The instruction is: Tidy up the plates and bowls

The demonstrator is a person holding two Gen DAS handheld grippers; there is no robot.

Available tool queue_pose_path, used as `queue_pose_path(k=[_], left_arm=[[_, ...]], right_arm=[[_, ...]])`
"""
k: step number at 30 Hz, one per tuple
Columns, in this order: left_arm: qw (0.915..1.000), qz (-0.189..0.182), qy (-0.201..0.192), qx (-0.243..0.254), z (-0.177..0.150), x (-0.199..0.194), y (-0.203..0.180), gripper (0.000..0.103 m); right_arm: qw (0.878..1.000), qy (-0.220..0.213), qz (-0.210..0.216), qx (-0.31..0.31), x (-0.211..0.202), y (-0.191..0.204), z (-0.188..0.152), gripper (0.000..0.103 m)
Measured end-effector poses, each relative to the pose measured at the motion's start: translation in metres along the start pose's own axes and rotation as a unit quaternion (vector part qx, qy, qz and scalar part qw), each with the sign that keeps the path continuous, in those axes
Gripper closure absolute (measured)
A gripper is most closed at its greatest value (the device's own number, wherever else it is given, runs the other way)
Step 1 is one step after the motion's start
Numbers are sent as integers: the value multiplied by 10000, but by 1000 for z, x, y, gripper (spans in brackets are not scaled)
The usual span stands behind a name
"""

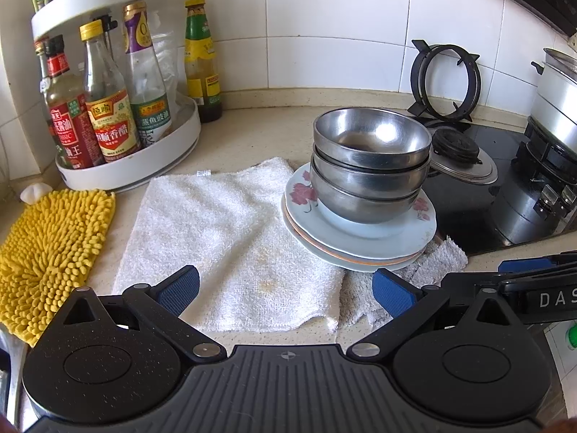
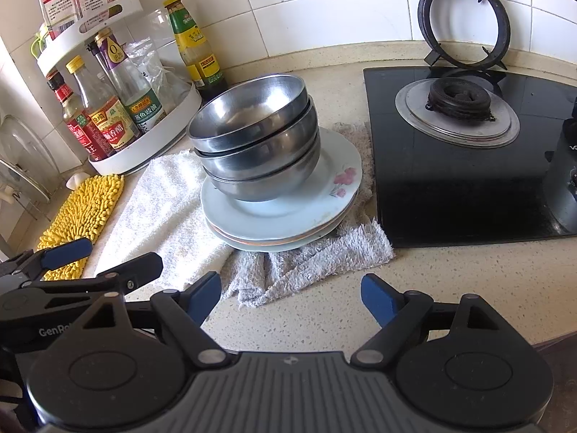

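Three nested steel bowls point(image 1: 371, 166) point(image 2: 252, 144) stand on a small stack of white flowered plates point(image 1: 360, 241) point(image 2: 288, 213). The plates rest on towels on the counter, beside the stove. My left gripper point(image 1: 285, 285) is open above the white towel point(image 1: 223, 234), short of the plates, with nothing between its blue pads. My right gripper point(image 2: 290, 288) is also open and empty, over bare counter in front of the grey towel point(image 2: 306, 256). In the right wrist view the left gripper point(image 2: 104, 258) shows at the left edge.
A white two-tier rack of sauce bottles point(image 1: 126, 166) fills the back left corner. A yellow chenille mat point(image 1: 47, 252) lies left of the towels. The black gas stove point(image 2: 468, 166) is right of the plates, a pan support point(image 2: 465, 25) leans on the wall, and a steel pot point(image 1: 555, 108) stands far right.
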State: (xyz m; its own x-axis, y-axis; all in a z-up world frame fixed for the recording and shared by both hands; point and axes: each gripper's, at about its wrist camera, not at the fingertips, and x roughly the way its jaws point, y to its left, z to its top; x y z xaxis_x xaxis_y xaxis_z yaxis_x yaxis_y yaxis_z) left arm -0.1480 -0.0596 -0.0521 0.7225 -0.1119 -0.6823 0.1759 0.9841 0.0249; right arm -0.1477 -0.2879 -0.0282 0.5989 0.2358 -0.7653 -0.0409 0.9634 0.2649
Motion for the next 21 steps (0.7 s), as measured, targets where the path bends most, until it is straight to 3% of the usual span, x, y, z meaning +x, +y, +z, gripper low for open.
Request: queue_pose_path(k=[21], left_arm=[[9998, 53, 45, -199, 0, 2, 0, 0]], right_arm=[[9999, 4, 116, 109, 1, -6, 1, 9]])
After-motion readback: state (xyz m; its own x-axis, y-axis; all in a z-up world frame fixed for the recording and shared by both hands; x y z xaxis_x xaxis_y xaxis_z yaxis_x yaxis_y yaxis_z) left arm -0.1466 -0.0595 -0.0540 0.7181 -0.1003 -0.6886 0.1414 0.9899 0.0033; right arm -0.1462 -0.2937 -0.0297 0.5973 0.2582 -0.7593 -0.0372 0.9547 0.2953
